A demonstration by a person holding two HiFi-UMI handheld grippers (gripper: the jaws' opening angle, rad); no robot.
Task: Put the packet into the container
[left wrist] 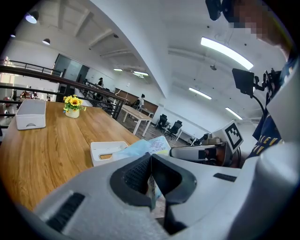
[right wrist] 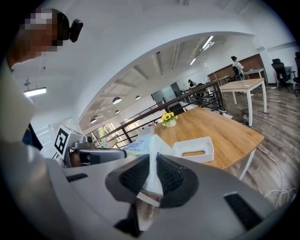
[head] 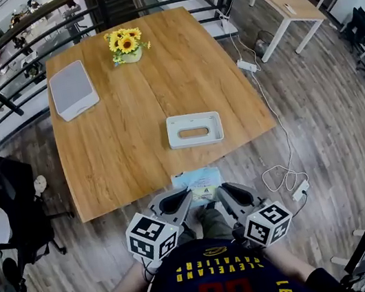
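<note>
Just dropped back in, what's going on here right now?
A person holds the packet up with both tools. The left tool and the right tool are each shut on one side of it. It hangs by the near edge of the table, not yet in the white container that stands further in.

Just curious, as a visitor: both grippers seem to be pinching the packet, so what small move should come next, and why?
Probably carry the packet forward toward the container. The left gripper and right gripper are both shut on it, but it hangs at the table's near edge, short of the container.
</note>
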